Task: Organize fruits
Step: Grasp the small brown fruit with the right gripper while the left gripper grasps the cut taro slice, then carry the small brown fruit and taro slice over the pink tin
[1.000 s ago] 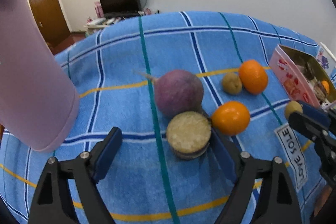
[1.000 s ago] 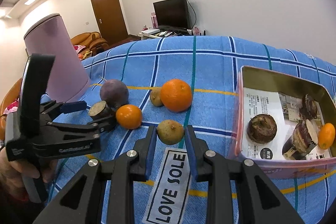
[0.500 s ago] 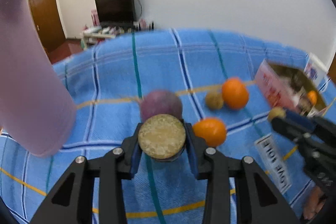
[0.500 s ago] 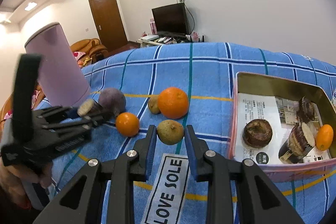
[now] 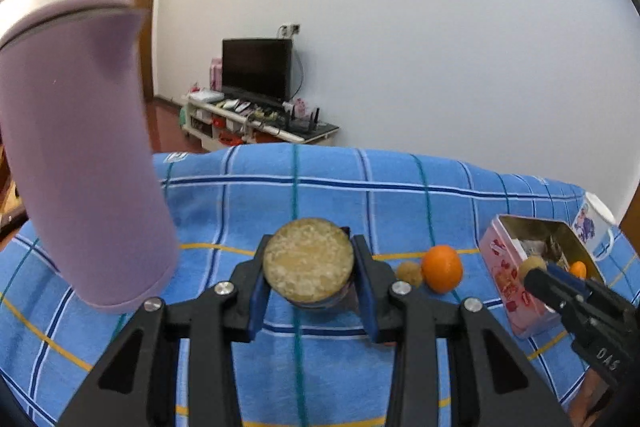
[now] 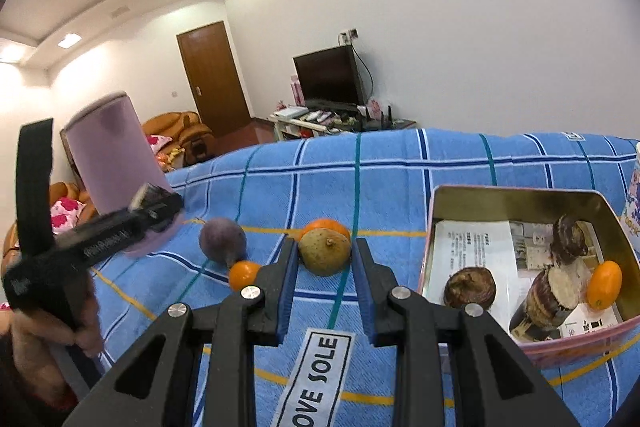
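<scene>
My left gripper (image 5: 310,247) is shut on a round cut root piece (image 5: 308,265) with a pale beige face, held up off the blue checked cloth (image 5: 360,199). My right gripper (image 6: 325,255) is shut on a small brown-green fruit (image 6: 325,251), also lifted. A big orange (image 6: 325,225) sits just behind it. A purple round fruit (image 6: 222,241) and a small orange (image 6: 244,274) lie to its left. A pink tin (image 6: 520,191) on the right holds several root pieces (image 6: 470,287) and a small orange fruit (image 6: 604,285).
A tall mauve cylinder (image 5: 80,167) stands at the left, close to the left gripper (image 6: 154,205). A white mug (image 5: 592,223) stands behind the tin (image 5: 506,269). A "LOVE SOLE" label (image 6: 316,375) lies on the cloth. A small brown fruit (image 5: 409,273) rests beside the orange (image 5: 442,269).
My left gripper closed on the cut root piece and raised it off the cloth. My right gripper rose a little with its fruit still held.
</scene>
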The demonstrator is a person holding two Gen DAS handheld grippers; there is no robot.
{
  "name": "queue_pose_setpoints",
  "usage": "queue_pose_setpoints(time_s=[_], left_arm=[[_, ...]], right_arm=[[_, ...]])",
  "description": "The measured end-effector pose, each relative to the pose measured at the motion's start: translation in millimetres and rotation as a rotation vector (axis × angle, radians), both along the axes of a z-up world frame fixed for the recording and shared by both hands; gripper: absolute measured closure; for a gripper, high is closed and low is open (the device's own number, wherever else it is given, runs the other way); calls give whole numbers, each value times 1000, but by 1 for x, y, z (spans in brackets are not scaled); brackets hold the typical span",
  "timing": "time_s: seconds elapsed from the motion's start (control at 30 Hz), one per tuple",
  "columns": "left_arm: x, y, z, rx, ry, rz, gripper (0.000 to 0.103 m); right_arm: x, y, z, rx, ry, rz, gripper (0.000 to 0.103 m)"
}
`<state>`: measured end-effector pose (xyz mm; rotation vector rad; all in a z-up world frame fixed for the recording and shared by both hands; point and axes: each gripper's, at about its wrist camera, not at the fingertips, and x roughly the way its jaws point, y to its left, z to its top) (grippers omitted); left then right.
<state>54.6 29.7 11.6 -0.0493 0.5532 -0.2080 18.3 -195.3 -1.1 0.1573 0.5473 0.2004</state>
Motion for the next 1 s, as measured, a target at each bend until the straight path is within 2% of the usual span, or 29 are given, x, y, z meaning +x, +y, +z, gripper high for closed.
queue_pose_setpoints(time_s=[0.23,0.73,1.0], left_arm=[[-12,-39,-7,59,-37,-53,64],[-30,-83,-16,104,-17,-50,64],[-43,-106,-16,126,-13,-50,64]], right_arm=[[-1,-2,3,-46,-29,-28,74],[-15,-34,2,-117,-23,-61,74],[-24,-57,5,-120,-36,-83,74]])
